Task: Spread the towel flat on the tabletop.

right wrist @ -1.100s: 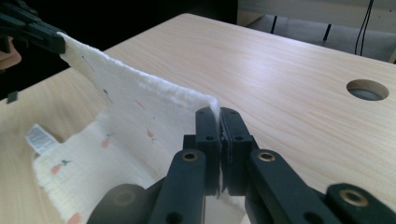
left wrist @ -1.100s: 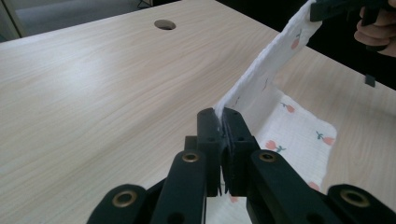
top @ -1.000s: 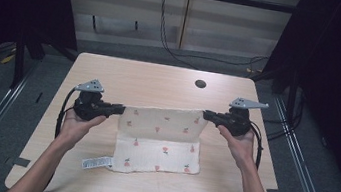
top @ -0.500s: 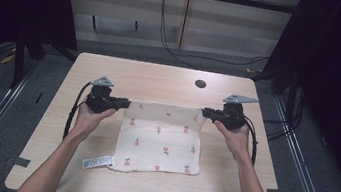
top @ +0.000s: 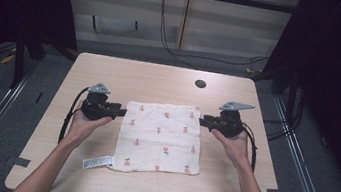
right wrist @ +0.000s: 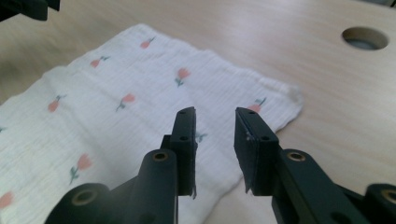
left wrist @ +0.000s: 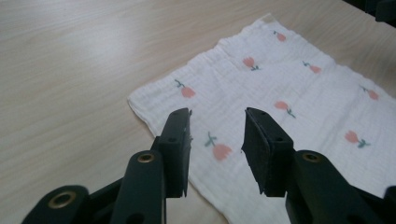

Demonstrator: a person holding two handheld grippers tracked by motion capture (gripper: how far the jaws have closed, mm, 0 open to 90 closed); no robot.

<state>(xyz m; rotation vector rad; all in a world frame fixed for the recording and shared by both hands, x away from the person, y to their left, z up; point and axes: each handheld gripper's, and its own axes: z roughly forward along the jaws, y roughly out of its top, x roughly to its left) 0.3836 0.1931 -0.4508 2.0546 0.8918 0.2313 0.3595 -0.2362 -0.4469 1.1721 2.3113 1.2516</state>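
Note:
A white cloth point(top: 160, 139) printed with small pink flowers lies flat on the wooden table point(top: 150, 80), a white care label point(top: 97, 162) sticking out at its near left corner. My left gripper point(top: 121, 112) sits at the cloth's far left corner, open, with nothing between its jaws. In the left gripper view the cloth point(left wrist: 289, 107) spreads under and beyond the left gripper point(left wrist: 215, 140). My right gripper point(top: 203, 122) is at the far right corner, also open and empty. The right gripper view has the cloth point(right wrist: 116, 112) below the right gripper point(right wrist: 215, 140).
A round cable hole point(top: 200, 84) is in the table beyond the cloth, also visible as the hole point(right wrist: 364, 38) in the right gripper view. Bare wood surrounds the cloth on all sides. Dark floor and metal rails flank the table.
Both grippers carried the cloth's far edge away from me, spread it flat, then let go. They now stand open at the far corners.

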